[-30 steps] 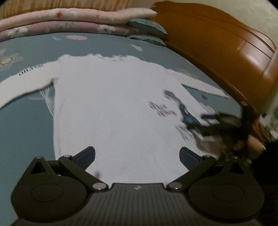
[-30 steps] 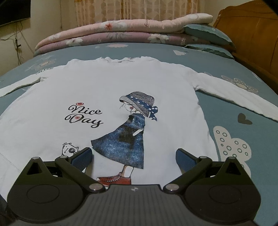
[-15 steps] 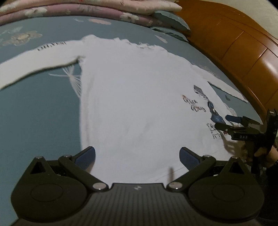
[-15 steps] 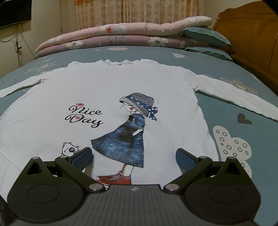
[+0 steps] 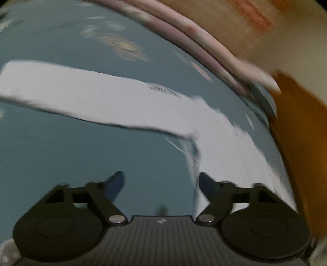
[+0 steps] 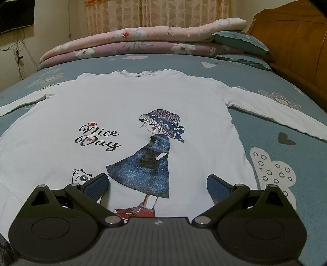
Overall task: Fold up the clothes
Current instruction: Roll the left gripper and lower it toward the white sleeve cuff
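A white long-sleeved shirt (image 6: pixel 126 114) with a "Nice Day" print and a girl in a blue dress lies flat, front up, on the blue bedspread (image 6: pixel 265 147), both sleeves spread out. My right gripper (image 6: pixel 157 184) is open and empty, just above the shirt's bottom hem. In the blurred left wrist view the shirt's left sleeve (image 5: pixel 92 98) stretches across the bedspread (image 5: pixel 61 163). My left gripper (image 5: pixel 161 182) is open and empty, over the bedspread beside the shirt's side edge below the armpit.
Folded pink floral quilts (image 6: pixel 143 41) and blue pillows (image 6: pixel 241 43) are stacked at the far end of the bed. A wooden headboard (image 6: pixel 296 45) runs along the right side. Curtains (image 6: pixel 153 12) hang behind.
My left gripper has swung left, from over the shirt's body to the left sleeve and armpit area, and the view is motion-blurred. My right gripper has stayed almost still.
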Tool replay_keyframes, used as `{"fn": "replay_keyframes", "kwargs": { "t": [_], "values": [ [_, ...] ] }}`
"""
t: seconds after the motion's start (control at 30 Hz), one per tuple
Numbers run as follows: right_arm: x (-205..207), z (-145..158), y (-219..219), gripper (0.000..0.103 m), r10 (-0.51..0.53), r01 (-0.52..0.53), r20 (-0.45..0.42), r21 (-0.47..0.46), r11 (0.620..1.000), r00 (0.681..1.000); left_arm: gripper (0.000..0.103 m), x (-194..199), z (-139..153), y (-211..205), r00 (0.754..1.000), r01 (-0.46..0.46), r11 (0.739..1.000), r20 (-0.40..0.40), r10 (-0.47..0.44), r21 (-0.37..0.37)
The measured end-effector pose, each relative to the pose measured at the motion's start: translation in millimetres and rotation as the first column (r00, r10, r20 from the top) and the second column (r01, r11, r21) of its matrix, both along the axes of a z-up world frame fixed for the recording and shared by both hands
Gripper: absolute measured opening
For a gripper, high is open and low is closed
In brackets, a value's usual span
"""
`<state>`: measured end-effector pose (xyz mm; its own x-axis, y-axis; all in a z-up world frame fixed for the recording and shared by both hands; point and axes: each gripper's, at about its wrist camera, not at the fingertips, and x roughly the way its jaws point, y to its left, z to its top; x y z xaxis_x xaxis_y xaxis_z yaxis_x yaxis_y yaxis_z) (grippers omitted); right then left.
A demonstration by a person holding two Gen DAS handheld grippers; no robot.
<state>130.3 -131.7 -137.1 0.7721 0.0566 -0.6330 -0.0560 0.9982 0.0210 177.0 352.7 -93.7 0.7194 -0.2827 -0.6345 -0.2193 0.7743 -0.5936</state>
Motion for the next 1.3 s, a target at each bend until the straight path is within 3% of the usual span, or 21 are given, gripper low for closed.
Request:
{"fn": "replay_keyframes", "kwargs": {
  "t": [0.13,0.27,0.43,0.5,0.8,0.93,1.07,1.23,1.3],
  "values": [
    [2,0,0,0.103,-0.01,0.01,-0.001,0.002,1.0,1.0,0.066,0,-21,37,0.988,-0.155,0.978,-0.003,0.156,-0.142],
    [5,1,1,0.103,-0.024,0.024,-0.007,0.003,1.0,1.0,0.064,1,-42,72,0.954,-0.294,0.915,-0.026,0.298,-0.277],
    [9,2,2,0.103,-0.039,0.039,-0.021,0.001,0.999,0.999,0.055,9,-62,87,0.931,-0.346,0.869,-0.016,0.364,-0.354],
    [11,2,3,0.103,-0.042,0.042,-0.025,0.001,0.999,0.999,0.045,14,-67,91,0.919,-0.375,0.854,-0.024,0.394,-0.36],
    [16,3,5,0.103,-0.054,0.054,-0.038,-0.004,0.999,0.998,0.039,25,-73,115,0.871,-0.47,0.813,-0.027,0.491,-0.344],
    [17,3,5,0.103,-0.053,0.053,-0.04,-0.004,0.999,0.998,0.039,22,-70,126,0.842,-0.515,0.792,-0.021,0.539,-0.327],
    [17,2,5,0.103,-0.051,0.051,-0.039,-0.005,0.999,0.998,0.04,29,-67,133,0.834,-0.529,0.8,-0.002,0.551,-0.284],
    [18,2,4,0.103,-0.049,0.049,-0.037,-0.005,0.999,0.998,0.041,32,-65,140,0.815,-0.551,0.786,0.018,0.579,-0.28],
    [18,2,4,0.103,-0.048,0.048,-0.037,-0.005,0.999,0.998,0.049,33,-64,143,0.808,-0.56,0.78,0.026,0.589,-0.28]
  ]
}}
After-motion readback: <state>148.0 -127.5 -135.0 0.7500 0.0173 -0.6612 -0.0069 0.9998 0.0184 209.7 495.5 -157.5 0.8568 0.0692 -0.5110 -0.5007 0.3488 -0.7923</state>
